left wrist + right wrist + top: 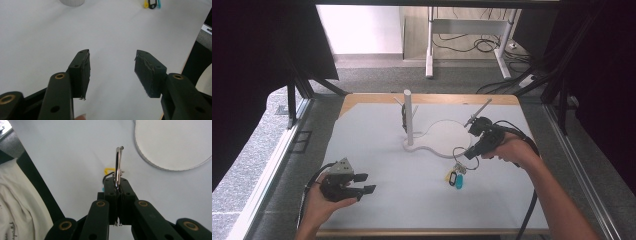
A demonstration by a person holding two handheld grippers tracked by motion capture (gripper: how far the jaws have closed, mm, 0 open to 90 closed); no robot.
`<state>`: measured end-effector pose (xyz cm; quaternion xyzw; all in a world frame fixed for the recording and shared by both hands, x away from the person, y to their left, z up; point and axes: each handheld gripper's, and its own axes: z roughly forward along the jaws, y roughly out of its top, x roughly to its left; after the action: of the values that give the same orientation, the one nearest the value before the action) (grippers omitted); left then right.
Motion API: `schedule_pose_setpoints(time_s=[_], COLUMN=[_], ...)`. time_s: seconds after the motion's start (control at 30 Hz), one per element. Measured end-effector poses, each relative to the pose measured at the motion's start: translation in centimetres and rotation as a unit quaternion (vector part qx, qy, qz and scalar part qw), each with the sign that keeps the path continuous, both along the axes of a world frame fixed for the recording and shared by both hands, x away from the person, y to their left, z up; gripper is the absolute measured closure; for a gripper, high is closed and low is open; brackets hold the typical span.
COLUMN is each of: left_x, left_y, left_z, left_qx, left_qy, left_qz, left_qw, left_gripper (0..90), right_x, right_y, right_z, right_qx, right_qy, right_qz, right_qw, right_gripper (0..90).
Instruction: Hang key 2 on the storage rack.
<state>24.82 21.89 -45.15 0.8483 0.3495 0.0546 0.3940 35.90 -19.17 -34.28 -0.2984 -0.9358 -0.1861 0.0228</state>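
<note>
So that its tags hang free, the right claw (117, 185) clenches the key ring (118, 160) near the surface's right edge; left claw (112, 72) rests released.

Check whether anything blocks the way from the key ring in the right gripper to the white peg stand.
Nothing visible does. The right gripper grips the key ring; between it and the peg stand lies just the stand's flat white base.
</note>
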Motion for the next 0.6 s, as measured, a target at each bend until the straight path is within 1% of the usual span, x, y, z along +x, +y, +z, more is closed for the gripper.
schedule_pose_setpoints(time_s=[0.2, 0.27, 0.57, 0.6], left_x=[0.0, 0.1, 0.1, 0.0], left_y=[-0.1, -0.1, 0.0, 0.0], left_z=[-0.1, -0.1, 0.0, 0.0], left_qx=[0.002, 0.006, 0.005, 0.005], left_qy=[0.003, 0.002, 0.001, 0.001], left_qz=[-0.001, -0.004, -0.004, -0.004], left_qw=[1.0000, 1.0000, 1.0000, 1.0000], left_gripper=[46.7, 46.7, 46.7, 46.7], right_x=[0.5, 0.7, 1.6, 1.6], right_y=[0.2, 0.2, 0.5, 0.5], right_z=[0.8, 1.2, 2.7, 2.7], right_qx=[0.004, 0.011, 0.019, 0.019], right_qy=[-0.004, -0.006, -0.015, -0.015], right_qz=[-0.004, -0.006, -0.014, -0.014], right_qw=[1.0000, 0.9999, 0.9996, 0.9996], right_gripper=[87.1, 87.1, 87.1, 87.1])
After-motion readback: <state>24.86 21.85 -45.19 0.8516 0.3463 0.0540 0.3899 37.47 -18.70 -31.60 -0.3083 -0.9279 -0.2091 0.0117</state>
